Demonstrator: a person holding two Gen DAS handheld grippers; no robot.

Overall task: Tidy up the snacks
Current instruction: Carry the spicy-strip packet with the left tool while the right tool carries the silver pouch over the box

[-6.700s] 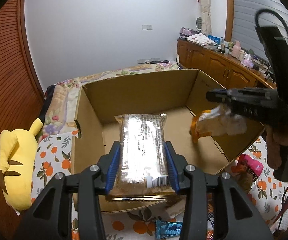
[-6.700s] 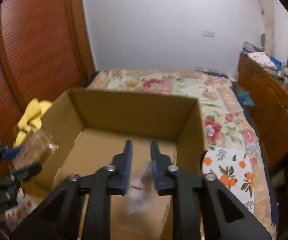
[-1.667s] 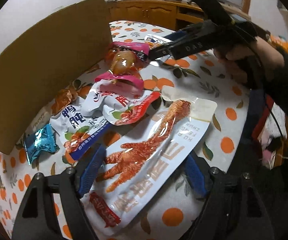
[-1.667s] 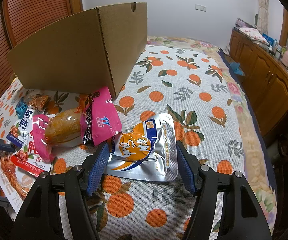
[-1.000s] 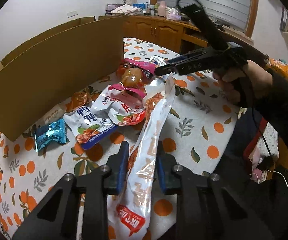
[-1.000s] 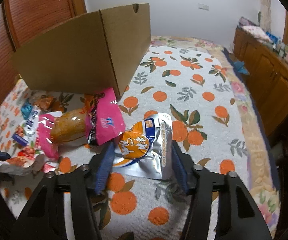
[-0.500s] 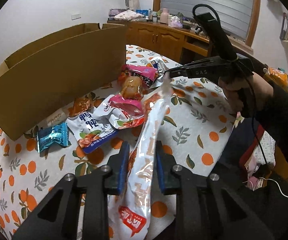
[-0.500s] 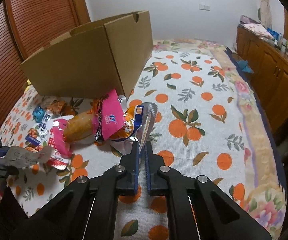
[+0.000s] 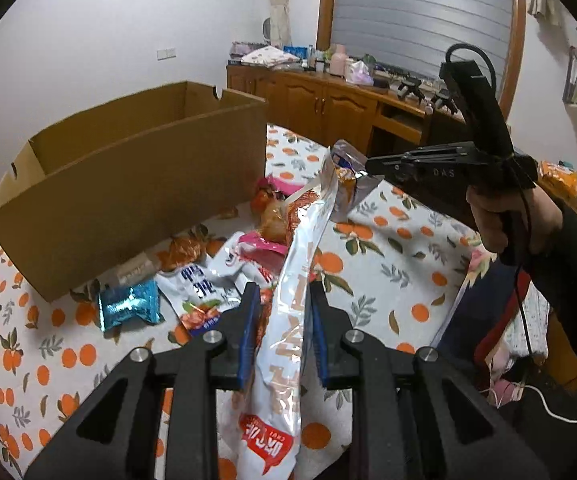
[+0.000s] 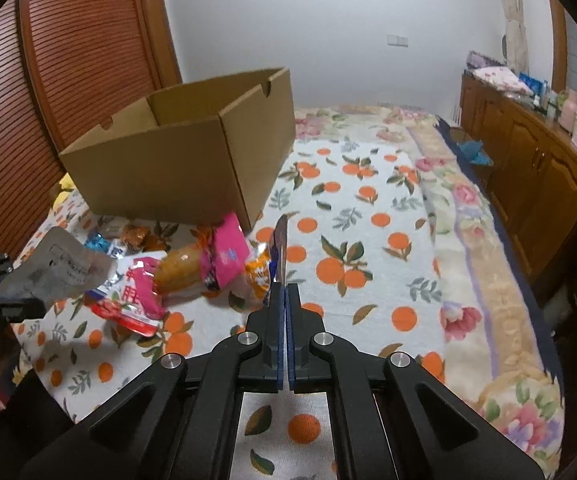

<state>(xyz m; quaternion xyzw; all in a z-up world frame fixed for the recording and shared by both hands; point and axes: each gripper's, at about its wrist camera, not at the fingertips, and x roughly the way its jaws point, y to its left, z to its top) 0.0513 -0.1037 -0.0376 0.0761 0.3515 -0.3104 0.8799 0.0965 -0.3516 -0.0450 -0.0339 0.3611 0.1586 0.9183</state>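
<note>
Cardboard box (image 9: 128,184) stands open far left in the left wrist view, ready for snacks. Left tongs (image 9: 280,320) clench the long pouch (image 9: 300,264) edge-on so it hangs clear of the pile (image 9: 208,280). Half a second ago it sat lower.

Right wrist view: right tongs (image 10: 285,312) are clamped on the foil packet (image 10: 281,248), thin edge up, lifted off the cloth (image 10: 368,240) near the box (image 10: 192,160). 1.7 seconds ago the packet lay flat between wide jaws; now both packs are raised, likely bound for the box.
</note>
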